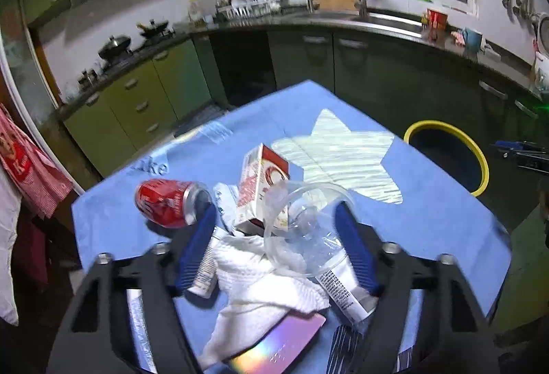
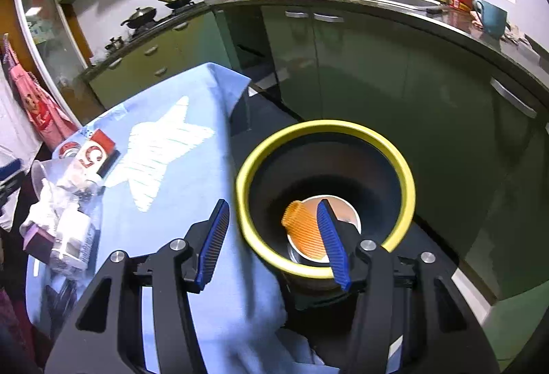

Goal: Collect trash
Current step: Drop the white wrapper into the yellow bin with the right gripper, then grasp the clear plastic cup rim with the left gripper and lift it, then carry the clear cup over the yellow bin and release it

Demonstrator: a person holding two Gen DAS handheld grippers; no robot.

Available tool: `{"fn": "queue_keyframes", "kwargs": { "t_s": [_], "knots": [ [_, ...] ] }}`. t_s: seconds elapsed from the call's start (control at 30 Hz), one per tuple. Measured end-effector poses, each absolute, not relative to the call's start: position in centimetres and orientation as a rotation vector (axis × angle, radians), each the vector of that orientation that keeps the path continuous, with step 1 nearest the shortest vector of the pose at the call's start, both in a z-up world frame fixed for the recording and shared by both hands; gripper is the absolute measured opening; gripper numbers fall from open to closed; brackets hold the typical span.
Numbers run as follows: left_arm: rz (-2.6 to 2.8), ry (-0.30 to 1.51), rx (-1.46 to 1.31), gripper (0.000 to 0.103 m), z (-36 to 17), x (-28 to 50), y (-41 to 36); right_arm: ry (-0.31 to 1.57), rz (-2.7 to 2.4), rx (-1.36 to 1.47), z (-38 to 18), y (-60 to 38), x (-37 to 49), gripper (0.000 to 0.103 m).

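Now, trash pile: a heap on the blue-clothed tabletop (image 1: 429, 219), at its near left part.
Can (image 1: 170, 202): red, lying on its side at the left of the heap, top end facing the carton.
Carton (image 1: 260, 188): white and red, tilted upright in the middle, touching the cup.
Cup (image 1: 305, 219): clear plastic, on its side, mouth toward the camera, crumpled film inside.
Tissue (image 1: 260, 288): white, crumpled, spread below the cup, over a shiny iridescent card (image 1: 284, 346).
Tubes: two white printed ones, one beside each blue pad.
Bin (image 2: 326, 199): black with a yellow rim, on the floor just beside the tabletop's right edge; inside lie a paper bowl (image 2: 343, 209) and an orange ribbed piece (image 2: 302, 230).
Left gripper (image 1: 274, 226): angled down over the heap, jaws part-way apart around the cup and tissue; whether the pads press the cup I cannot tell.
Right gripper (image 2: 274, 236): angled down above the bin's near rim, jaws apart, nothing between them.
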State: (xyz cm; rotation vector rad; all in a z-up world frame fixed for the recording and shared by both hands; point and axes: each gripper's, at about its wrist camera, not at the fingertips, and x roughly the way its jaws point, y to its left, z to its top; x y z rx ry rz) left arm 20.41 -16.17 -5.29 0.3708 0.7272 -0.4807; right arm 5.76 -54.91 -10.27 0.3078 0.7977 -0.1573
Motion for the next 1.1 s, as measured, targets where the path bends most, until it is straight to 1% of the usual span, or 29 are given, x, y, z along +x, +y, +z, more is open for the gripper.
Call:
{"fn": "queue_keyframes", "kwargs": {
  "t_s": [0.03, 0.1, 0.17, 0.2, 0.27, 0.3, 0.37, 0.43, 0.47, 0.63, 0.83, 0.97, 1.1],
  "knots": [
    [-0.486, 0.743, 0.374, 0.060, -5.6, 20.9, -16.3, 0.797, -0.151, 0.305, -10.2, -54.7, 5.8, 0.051],
    [-0.483, 0.763, 0.390, 0.055, -6.4, 21.6, -16.5, 0.796, -0.141, 0.304, -10.1, -54.6, 5.9, 0.051],
    [-0.488, 0.780, 0.408, 0.046, -7.1, 22.1, -16.7, 0.796, -0.137, 0.306, -10.1, -54.6, 6.1, 0.051],
    [-0.492, 0.788, 0.413, 0.043, -7.4, 22.3, -16.8, 0.796, -0.136, 0.307, -10.1, -54.6, 6.2, 0.051],
    [-0.496, 0.805, 0.427, 0.031, -8.0, 22.9, -16.9, 0.797, -0.134, 0.310, -10.1, -54.5, 6.4, 0.051],
    [-0.501, 0.814, 0.430, 0.028, -8.2, 23.2, -17.0, 0.798, -0.132, 0.312, -10.1, -54.4, 6.5, 0.051],
    [-0.508, 0.824, 0.431, 0.015, -8.6, 23.4, -17.0, 0.799, -0.127, 0.313, -10.3, -54.4, 6.7, 0.051],
    [-0.510, 0.820, 0.437, 0.007, -8.7, 23.6, -17.1, 0.799, -0.122, 0.313, -10.3, -54.2, 6.8, 0.051],
    [-0.514, 0.814, 0.433, 0.006, -8.6, 23.6, -17.1, 0.799, -0.120, 0.312, -10.3, -54.1, 6.9, 0.051],
    [-0.511, 0.763, 0.418, 0.005, -7.2, 22.8, -16.7, 0.794, -0.118, 0.310, -10.1, -54.0, 6.8, 0.051],
    [-0.545, 0.705, 0.422, 0.005, -3.8, 20.4, -17.3, 0.773, -0.130, 0.307, -9.4, -54.5, 5.9, 0.051],
    [-0.643, 0.673, 0.444, 0.005, -1.5, 18.4, -20.5, 0.749, -0.192, 0.293, -8.7, -55.8, 4.1, 0.051],
    [-0.741, 0.640, 0.480, 0.005, -0.6, 17.1, -26.4, 0.724, -0.262, 0.299, -8.1, -57.7, 1.4, 0.051]
  ]
}}
